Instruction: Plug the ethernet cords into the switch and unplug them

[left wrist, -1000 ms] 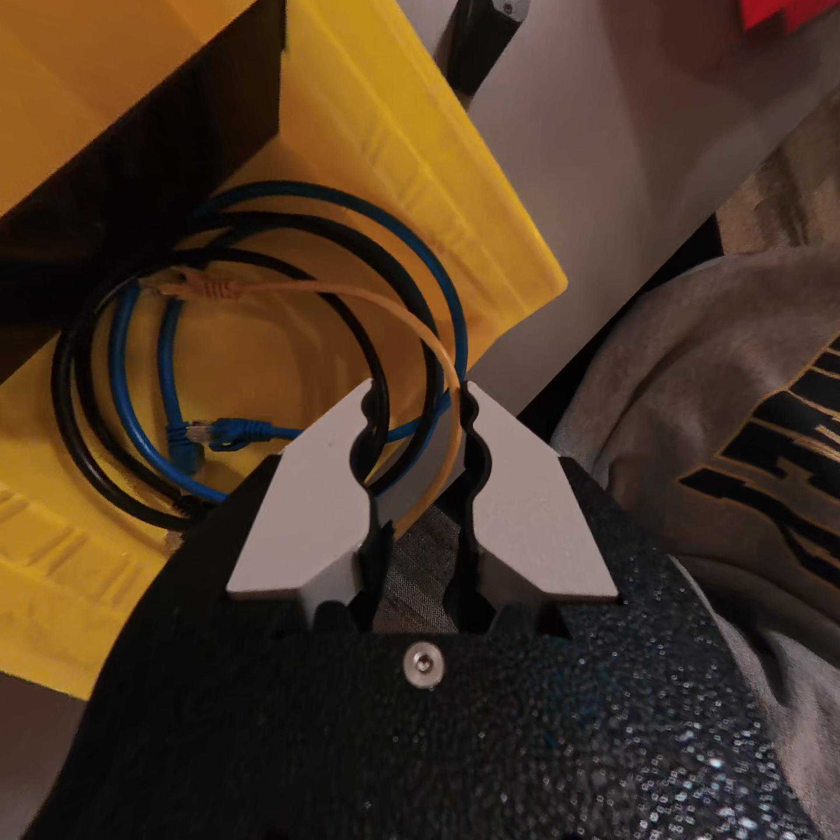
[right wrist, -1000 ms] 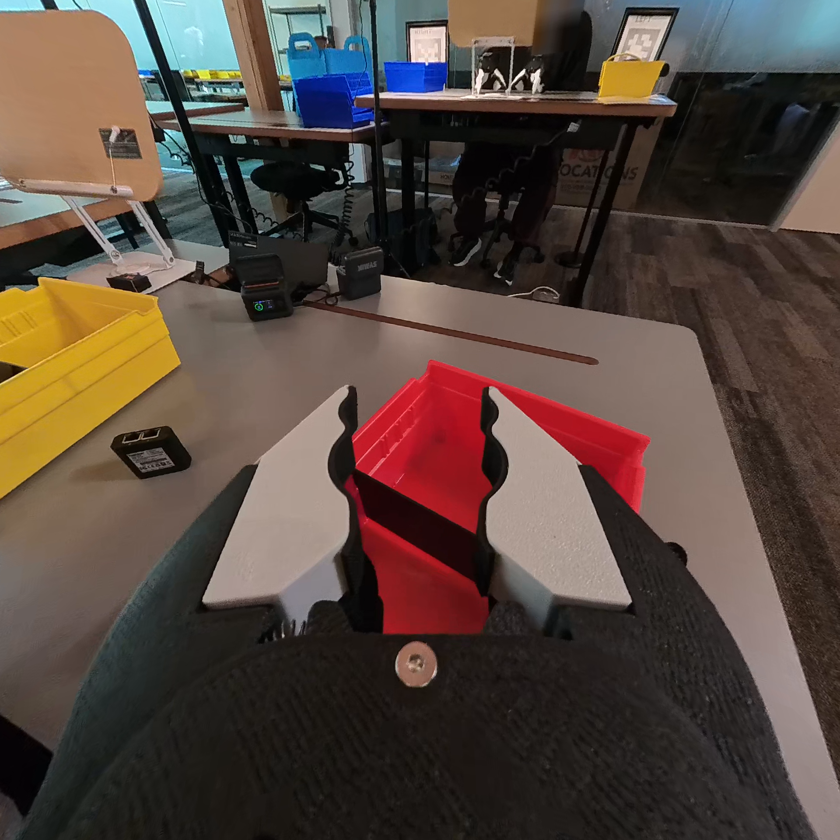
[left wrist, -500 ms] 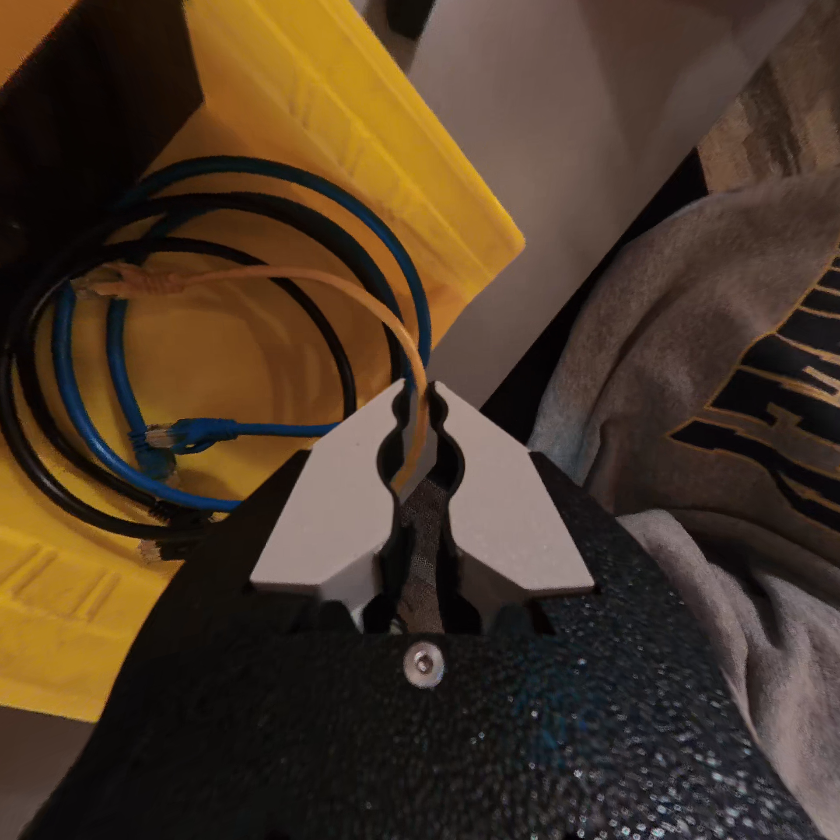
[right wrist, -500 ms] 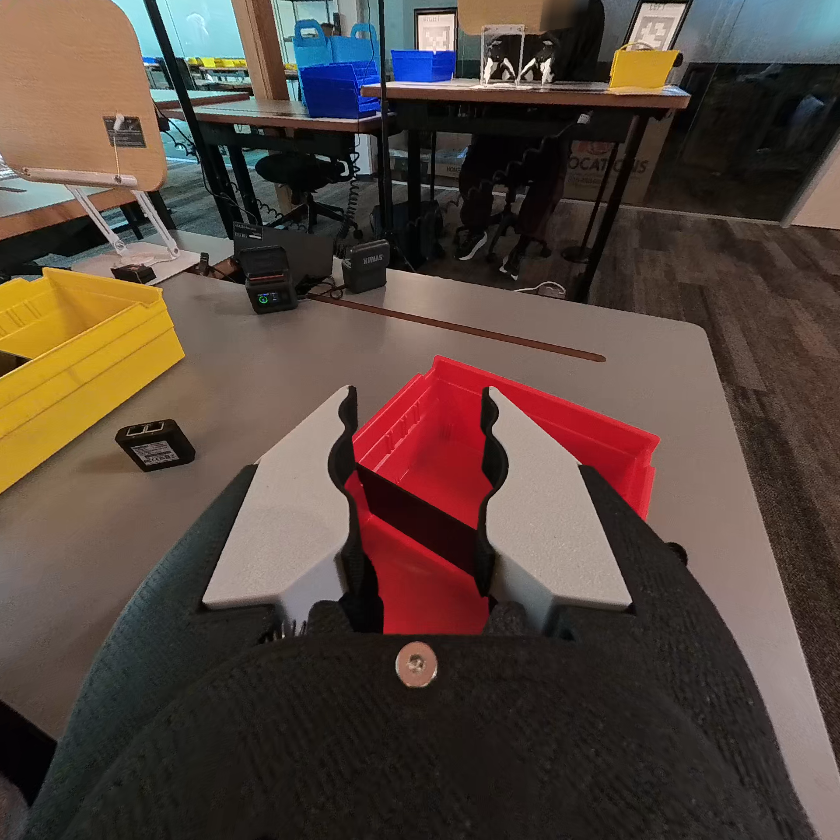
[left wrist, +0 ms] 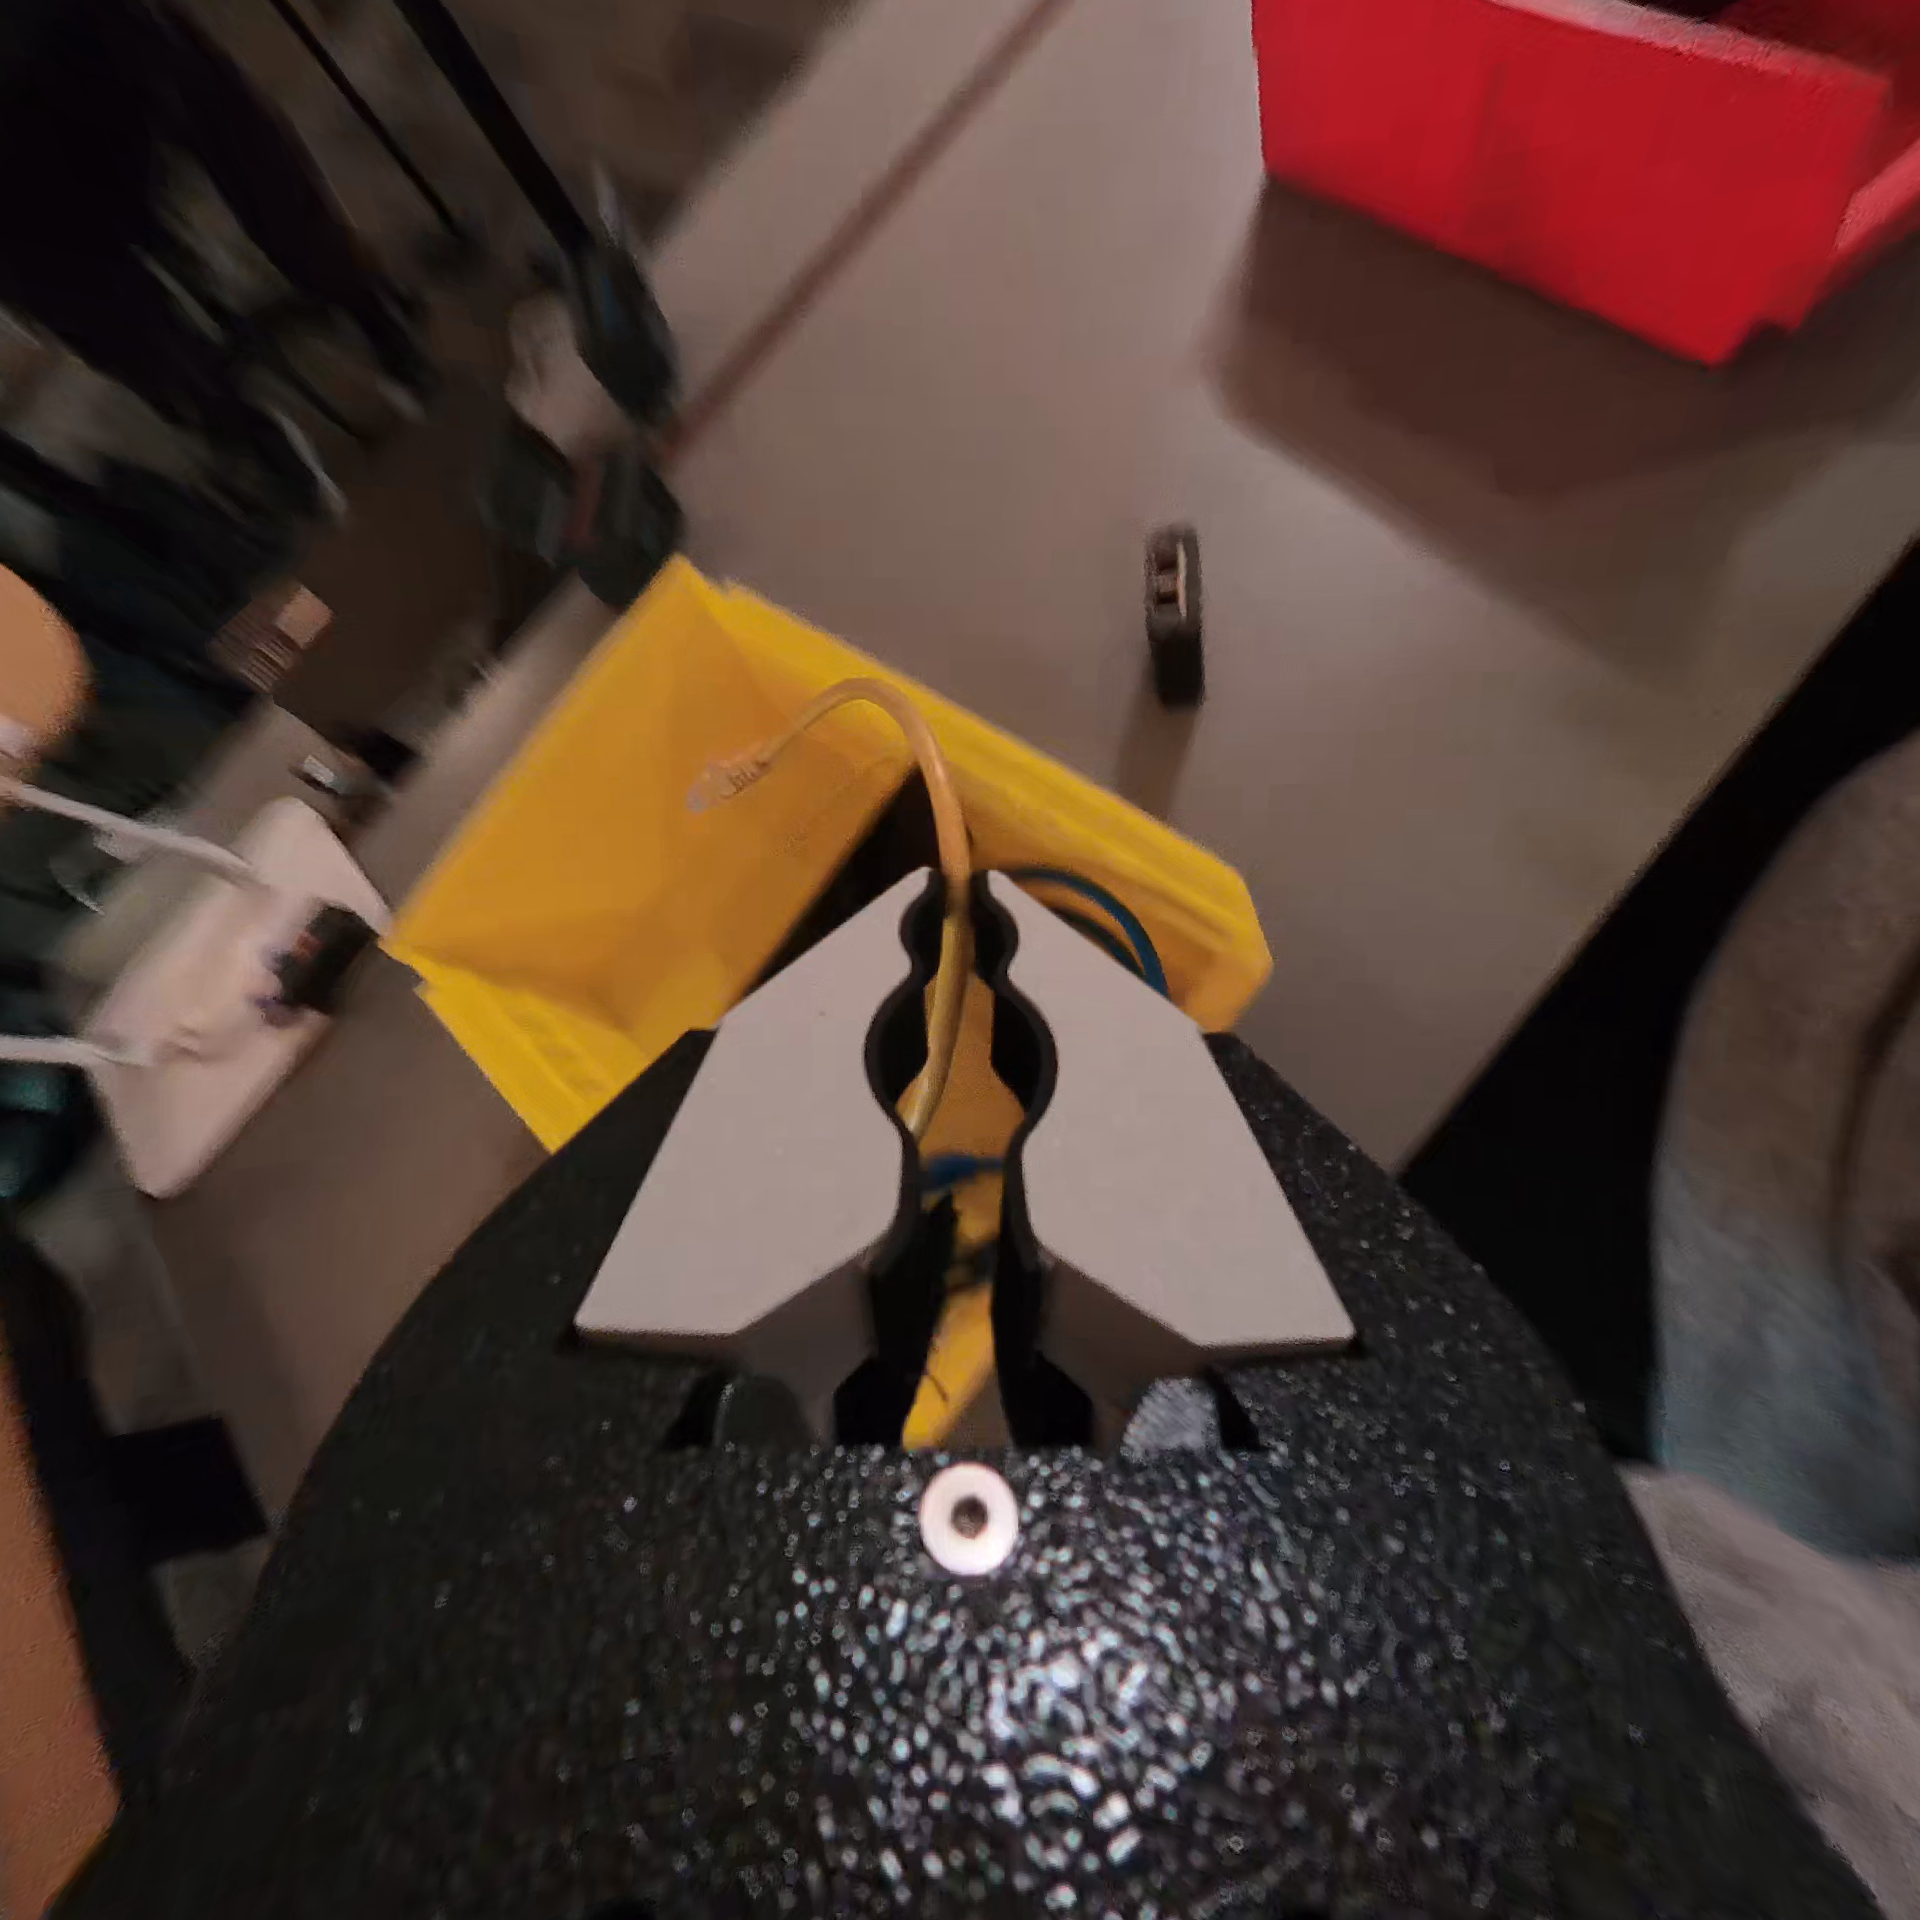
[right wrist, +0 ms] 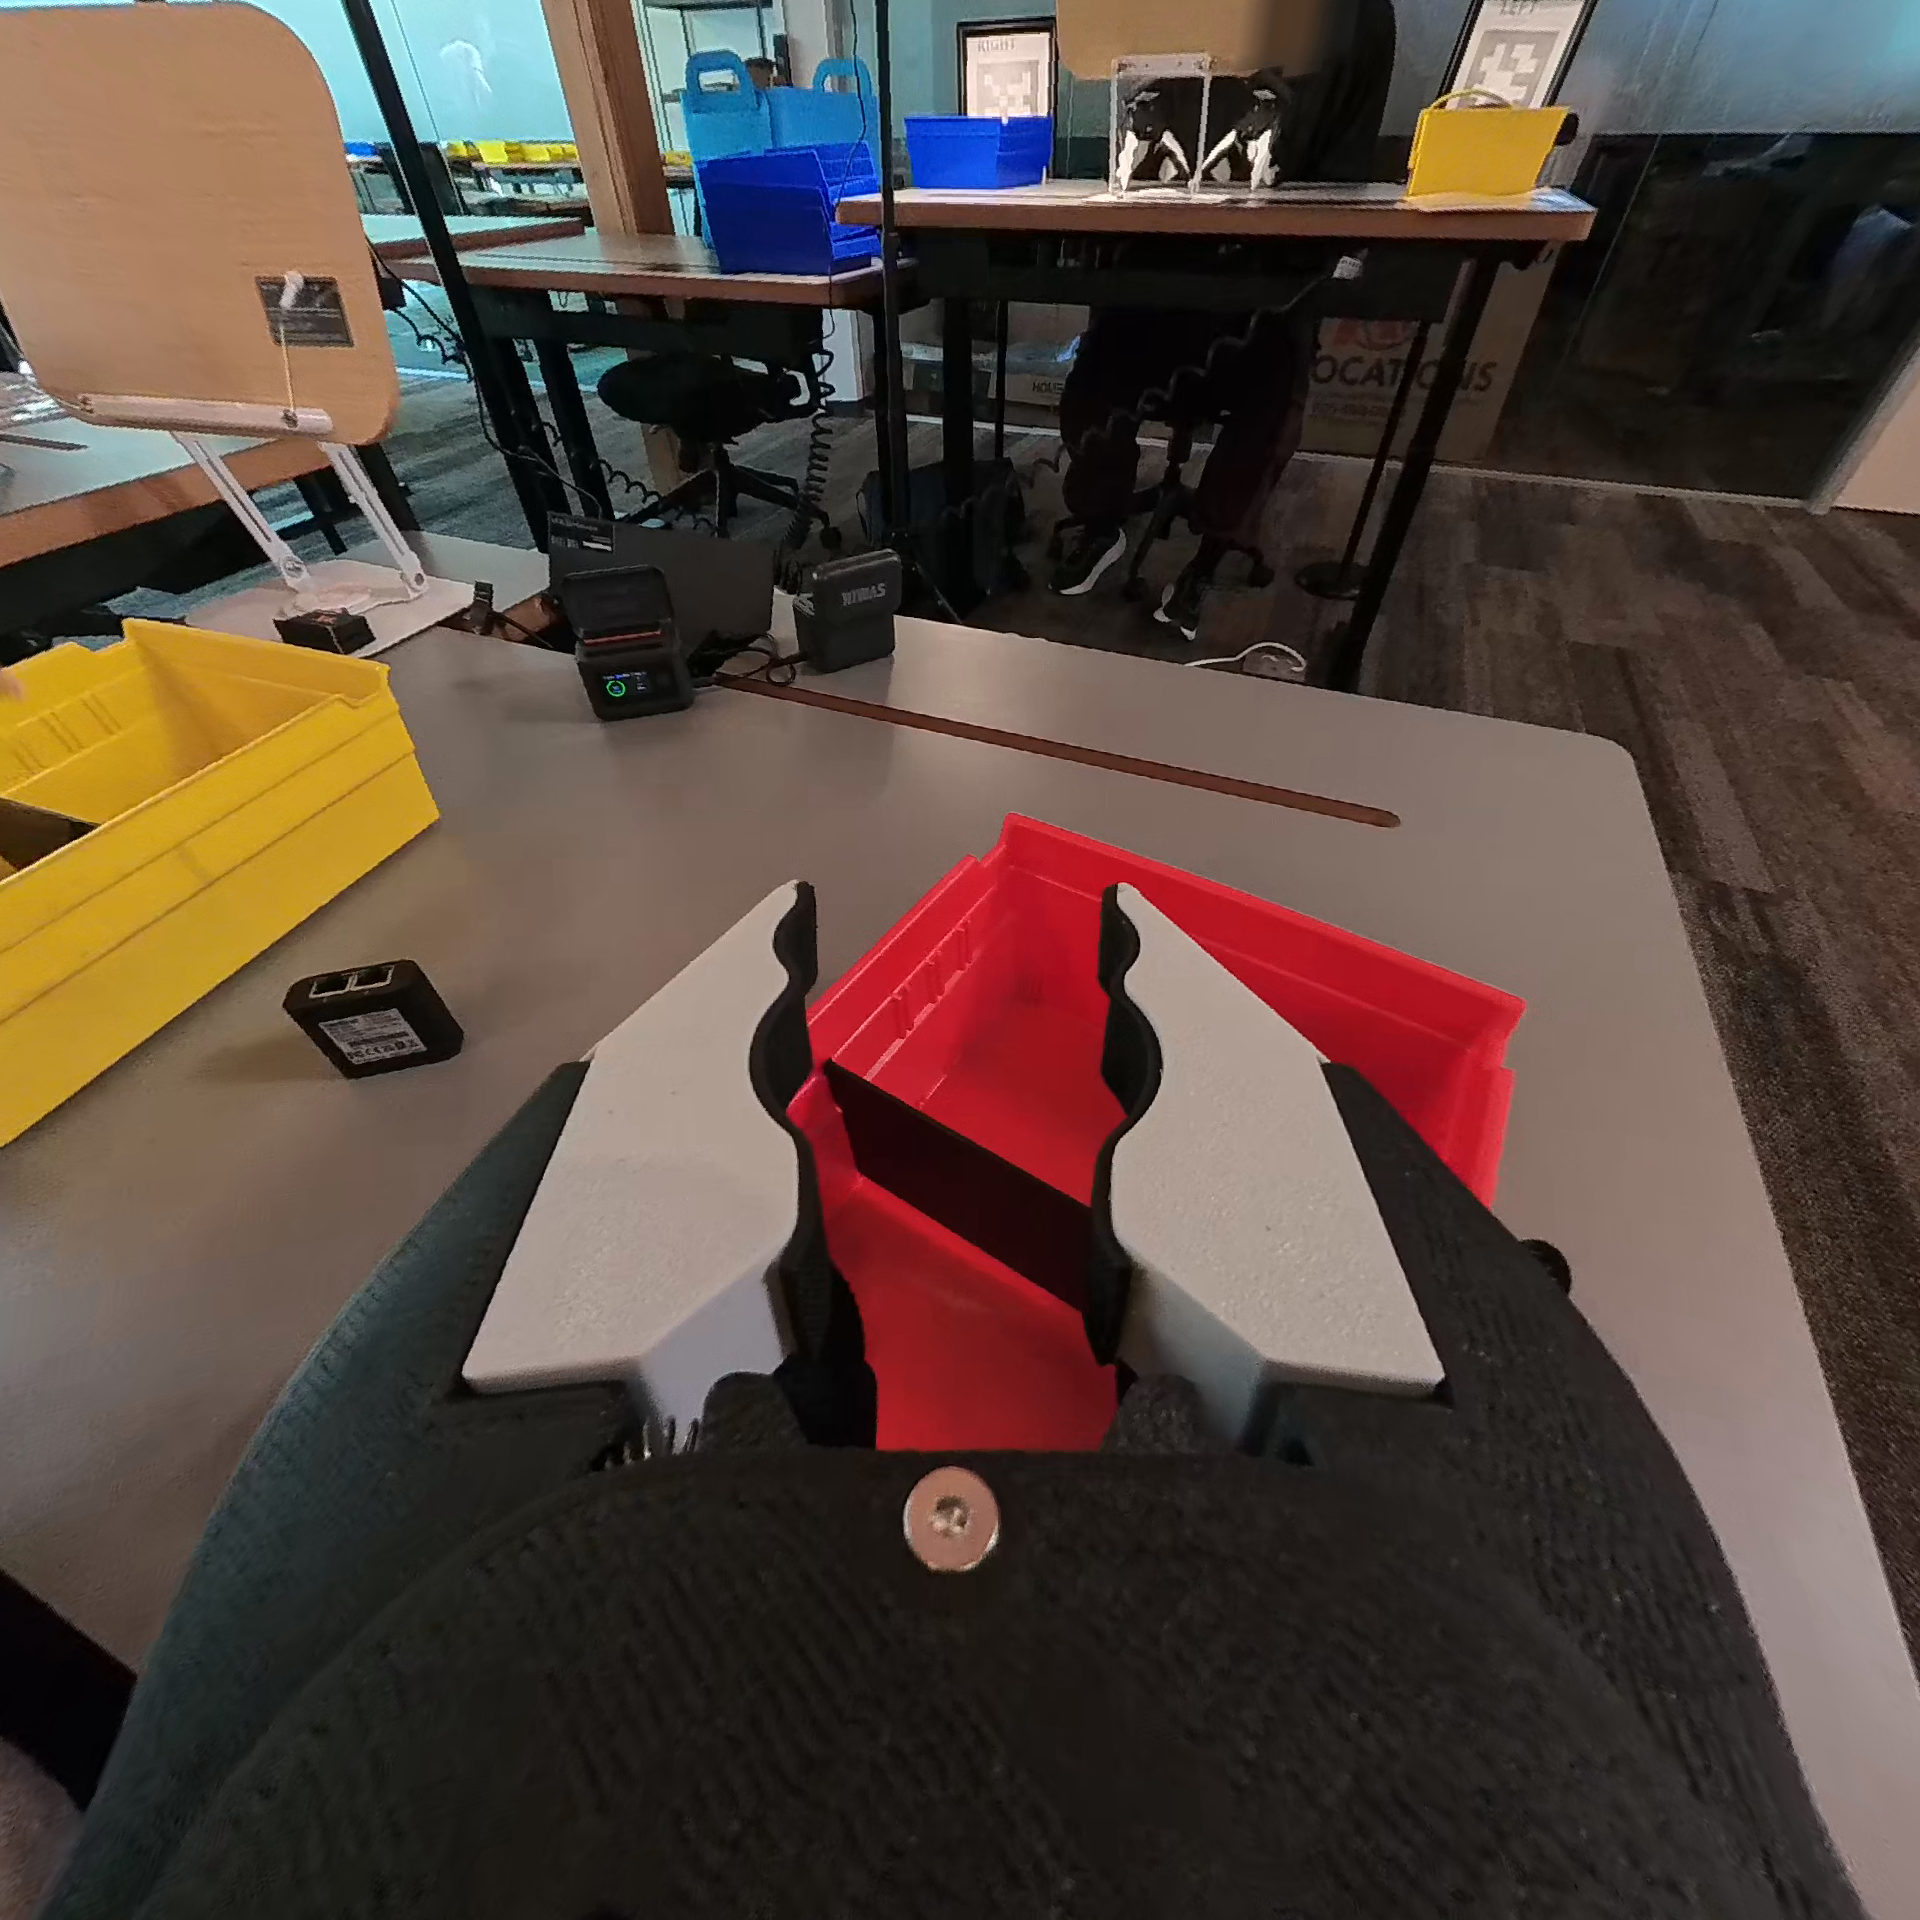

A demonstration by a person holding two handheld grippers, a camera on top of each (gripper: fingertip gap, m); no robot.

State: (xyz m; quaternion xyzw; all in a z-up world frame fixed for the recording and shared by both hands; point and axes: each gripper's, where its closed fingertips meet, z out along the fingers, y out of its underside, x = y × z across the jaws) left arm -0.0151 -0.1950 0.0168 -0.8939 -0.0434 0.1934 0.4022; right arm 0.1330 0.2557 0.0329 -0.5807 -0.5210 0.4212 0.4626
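Pinching yellow cord (left wrist: 940, 831), left view only

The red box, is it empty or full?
Empty, as far as visible. The red box shows bare floor and a black divider.

Left gripper (left wrist: 958, 883), grey wedge-shaped fingers on black textured body: fingers nearly closed, tips pinching thin yellow ethernet cord (left wrist: 940, 831), held raised over yellow plastic bin (left wrist: 582, 894). View motion-blurred.

Right gripper (right wrist: 958, 899), grey fingers on black ribbed body: fingers spread wide, nothing between them, hovering over red plastic bin (right wrist: 1351, 997).
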